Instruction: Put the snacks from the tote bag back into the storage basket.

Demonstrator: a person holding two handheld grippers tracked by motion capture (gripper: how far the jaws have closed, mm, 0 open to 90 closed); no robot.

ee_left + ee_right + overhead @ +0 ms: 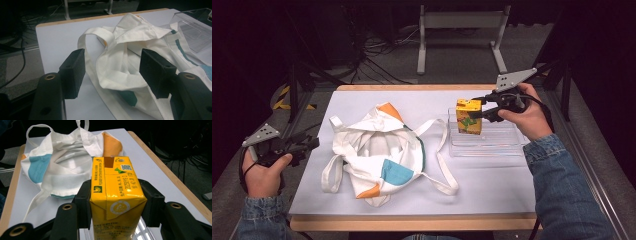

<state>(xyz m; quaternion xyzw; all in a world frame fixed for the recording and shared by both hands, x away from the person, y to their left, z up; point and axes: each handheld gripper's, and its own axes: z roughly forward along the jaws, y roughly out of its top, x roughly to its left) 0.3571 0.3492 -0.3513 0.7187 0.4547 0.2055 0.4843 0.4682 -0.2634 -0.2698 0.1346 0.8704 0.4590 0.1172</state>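
The table (362, 105) with its white top is serving as the landmark here, and on its middle a white cloth bag (379, 150) with orange and teal patches is lying slumped, its mouth gaping and its straps looping out to both sides. The bag is looking soft and limp, likely to fold and slide under a push, so a rim of the mouth or a strap seems the sensible place to pinch it. Toward the table's right side a clear plastic tray (507, 145) is sitting, light and probably slick. Just above that tray a yellow drink carton (468, 116) is standing upright in the grip of the right gripper (479, 111), whose jaws are pressing on its two broad side faces near the top. The carton is appearing stiff enough at its folded edges yet easy to dent on the flat walls, and its glossy skin could slip, so a moderate squeeze across the sides, as now, seems right; if full it would be fairly heavy for its size. Off the table's left edge the left gripper (309, 144) is hanging with its jaws wide apart and holding nothing, pointing toward the bag's near rim.
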